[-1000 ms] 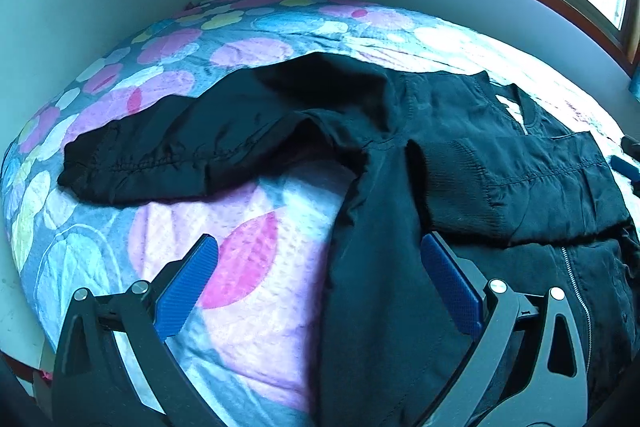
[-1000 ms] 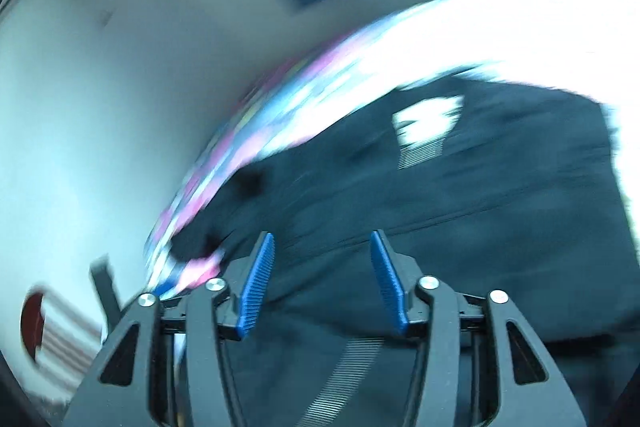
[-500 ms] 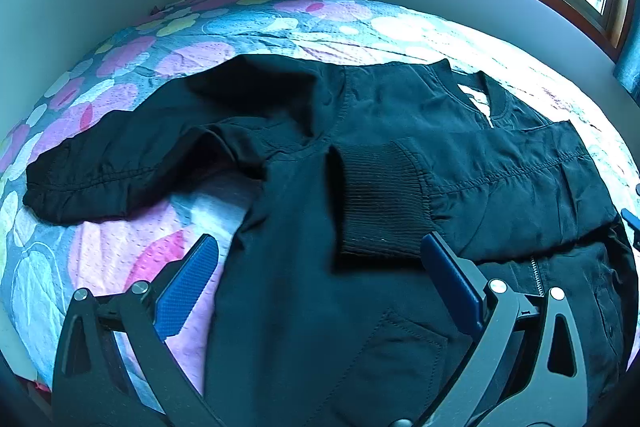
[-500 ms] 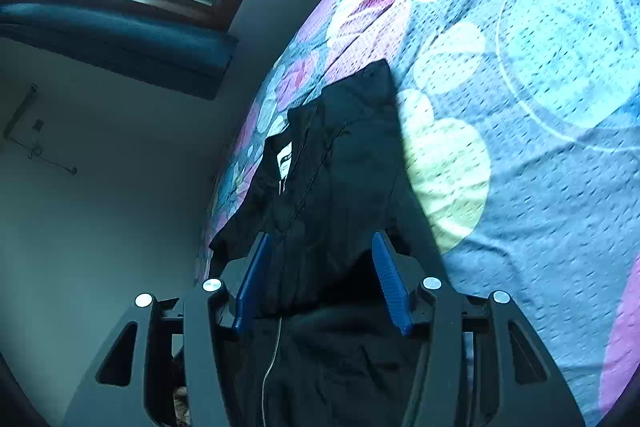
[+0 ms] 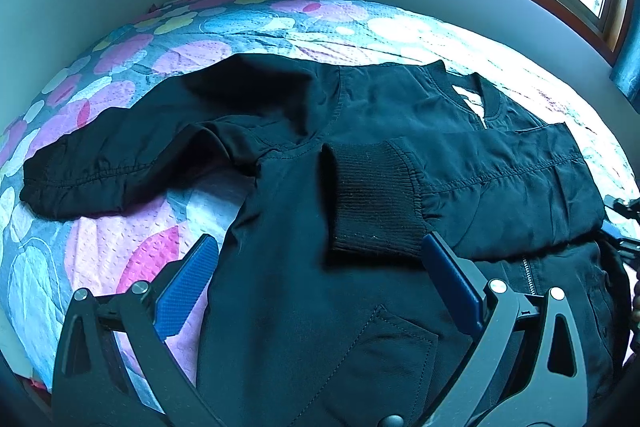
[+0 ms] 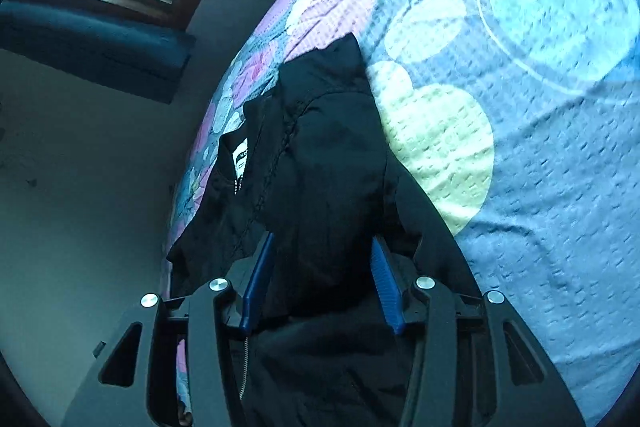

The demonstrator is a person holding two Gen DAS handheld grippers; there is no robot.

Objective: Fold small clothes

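Since a second ago the right gripper [image 6: 322, 277] has rolled and dropped to the jacket's [image 5: 380, 155] folded edge, jaws just closing around the fabric, though I can't tell if they're pinching yet. Left gripper [image 5: 320, 273] hovers spread wide over the jacket on the bed [image 5: 120, 227]. I'd grab the outstretched sleeve [image 5: 120, 155] by its cuff and lay it flat across.
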